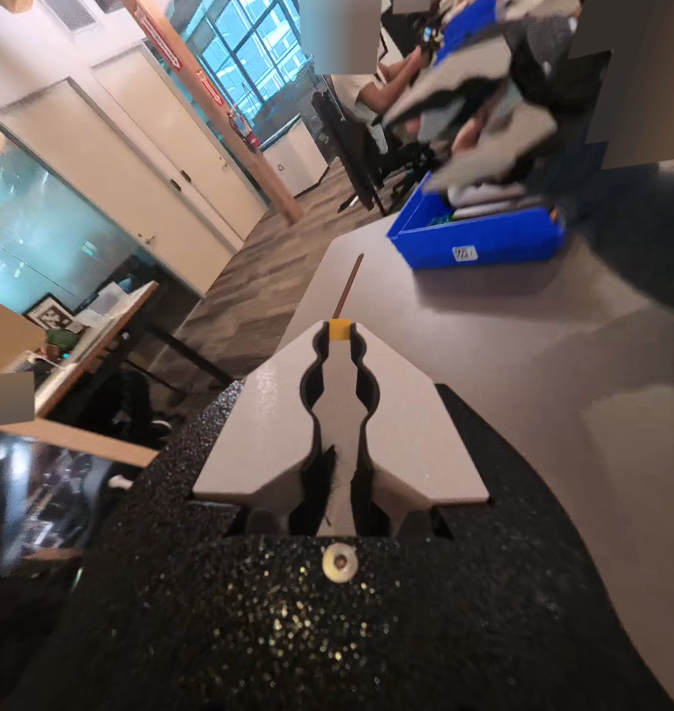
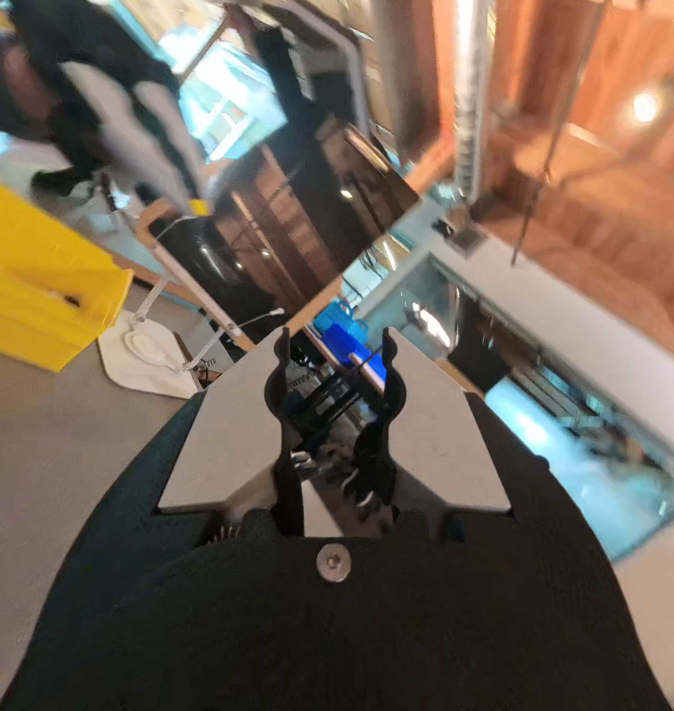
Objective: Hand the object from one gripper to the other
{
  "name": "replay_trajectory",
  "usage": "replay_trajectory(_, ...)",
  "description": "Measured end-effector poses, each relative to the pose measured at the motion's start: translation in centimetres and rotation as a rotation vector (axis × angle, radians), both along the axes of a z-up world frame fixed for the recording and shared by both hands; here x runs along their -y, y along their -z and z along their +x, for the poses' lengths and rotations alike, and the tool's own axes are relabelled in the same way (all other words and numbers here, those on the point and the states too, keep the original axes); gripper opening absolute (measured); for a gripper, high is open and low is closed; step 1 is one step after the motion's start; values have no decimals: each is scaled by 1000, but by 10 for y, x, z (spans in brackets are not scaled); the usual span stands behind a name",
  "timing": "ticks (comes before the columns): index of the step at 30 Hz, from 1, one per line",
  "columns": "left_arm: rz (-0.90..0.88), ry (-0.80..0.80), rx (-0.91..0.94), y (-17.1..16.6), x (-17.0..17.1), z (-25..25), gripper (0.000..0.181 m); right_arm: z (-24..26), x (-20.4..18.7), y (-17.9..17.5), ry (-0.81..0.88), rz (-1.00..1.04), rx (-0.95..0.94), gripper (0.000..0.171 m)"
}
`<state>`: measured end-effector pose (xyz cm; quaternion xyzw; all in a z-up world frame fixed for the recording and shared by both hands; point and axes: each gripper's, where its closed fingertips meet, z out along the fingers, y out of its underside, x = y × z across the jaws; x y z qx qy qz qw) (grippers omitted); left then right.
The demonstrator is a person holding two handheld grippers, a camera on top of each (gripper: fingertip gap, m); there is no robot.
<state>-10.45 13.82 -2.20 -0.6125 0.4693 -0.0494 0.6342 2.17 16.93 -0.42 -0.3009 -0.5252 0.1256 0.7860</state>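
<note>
My left gripper (image 1: 339, 327) is shut on a small yellow piece (image 1: 339, 330) held between its fingertips. A thin brown stick (image 1: 349, 282) runs on from the piece, away over the grey table (image 1: 481, 346). My right gripper (image 2: 333, 342) is open and empty, lifted and tilted above the table. In the left wrist view the right gripper (image 1: 481, 115) shows blurred at the upper right, above a blue bin. In the right wrist view the left gripper (image 2: 135, 127) shows blurred at the upper left, with a bit of yellow (image 2: 199, 206) at its tip.
A blue bin (image 1: 481, 238) with items in it stands on the table's far right. A yellow bin (image 2: 39, 277) stands at the left, with a white stand base (image 2: 147, 358) beside it. People sit at desks beyond the table.
</note>
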Motion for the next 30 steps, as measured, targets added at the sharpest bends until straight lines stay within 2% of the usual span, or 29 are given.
replay_trajectory(1,-7,6,37,-2,-1,13,9,-8,12,5,-30,78,39,47)
replay_trajectory(5,-61,144,282,-19,10,60,8,-30,48,12,-193,126,96,54)
replay_trajectory(10,-259,439,651,-35,28,74,8,-38,61,4,-141,316,59,42)
replay_trajectory(15,-531,716,767,-20,41,80,8,-44,68,6,-174,321,62,33)
replay_trajectory(16,-548,740,773,-19,42,80,8,-46,69,9,-190,305,76,32)
replay_trajectory(18,-548,676,751,-11,31,81,8,-49,71,11,-213,288,85,28)
replay_trajectory(22,-573,719,762,-11,34,83,8,-52,67,14,-184,292,107,17)
replay_trajectory(30,-615,718,747,-3,30,89,8,-55,66,14,-170,312,105,16)
